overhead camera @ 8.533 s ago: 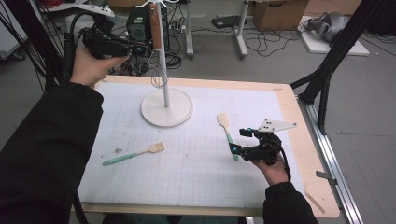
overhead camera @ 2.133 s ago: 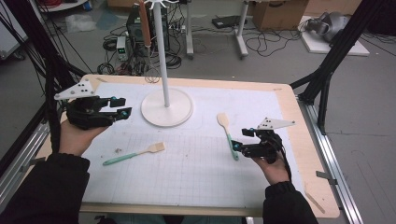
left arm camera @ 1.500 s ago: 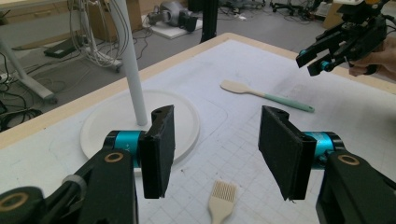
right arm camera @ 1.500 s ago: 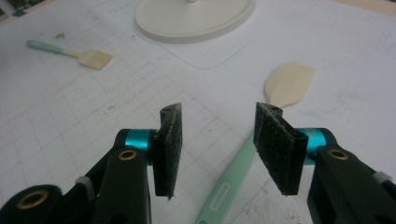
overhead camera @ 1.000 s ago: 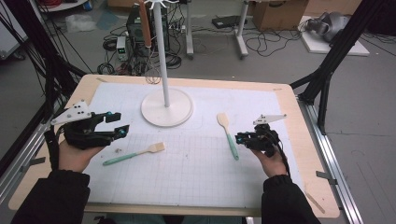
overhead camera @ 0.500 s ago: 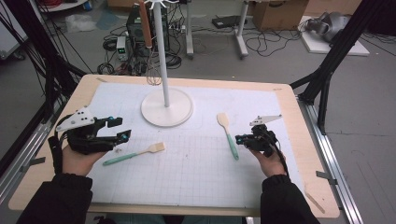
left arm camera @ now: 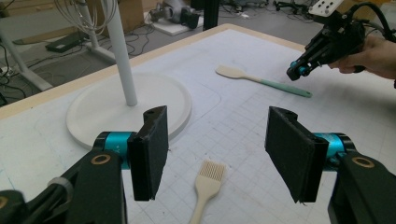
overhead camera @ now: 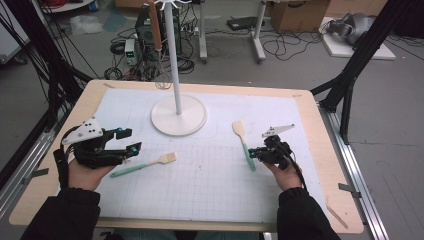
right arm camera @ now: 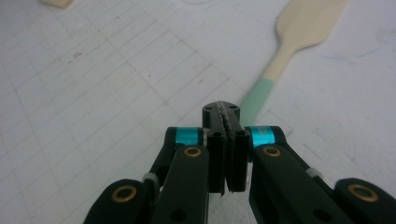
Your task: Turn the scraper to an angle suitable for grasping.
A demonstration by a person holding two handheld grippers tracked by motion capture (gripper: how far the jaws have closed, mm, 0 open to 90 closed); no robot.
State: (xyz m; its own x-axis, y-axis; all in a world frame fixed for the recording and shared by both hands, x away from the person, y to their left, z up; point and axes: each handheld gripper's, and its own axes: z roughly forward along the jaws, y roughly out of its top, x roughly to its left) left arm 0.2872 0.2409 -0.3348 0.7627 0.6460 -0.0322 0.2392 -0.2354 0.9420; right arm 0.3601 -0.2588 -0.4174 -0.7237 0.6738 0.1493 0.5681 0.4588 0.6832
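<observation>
A pastry brush (overhead camera: pixel 145 165) with a green handle lies on the mat's left side. My left gripper (overhead camera: pixel 131 140) hovers just left of it. Its jaws stand open, and in the left gripper view (left arm camera: pixel 215 154) the brush's bristle end (left arm camera: pixel 208 184) lies on the mat below the gap. A cream spatula (overhead camera: pixel 243 140) with a green handle lies to the right. My right gripper (overhead camera: pixel 252 152) is shut with its tip at that handle. In the right gripper view its pads (right arm camera: pixel 222 112) meet and the spatula (right arm camera: pixel 299 37) runs out from behind them. I cannot tell whether the handle is pinched.
A white stand (overhead camera: pixel 179 115) with a round base and a tall pole rises at the back middle of the mat. A whisk (overhead camera: pixel 162 80) hangs from its top. Cables and boxes lie on the floor behind the table.
My left hand has come down from the stand's top to the table's left side beside the brush. The right gripper has stayed at the spatula's handle, only turning a little.
</observation>
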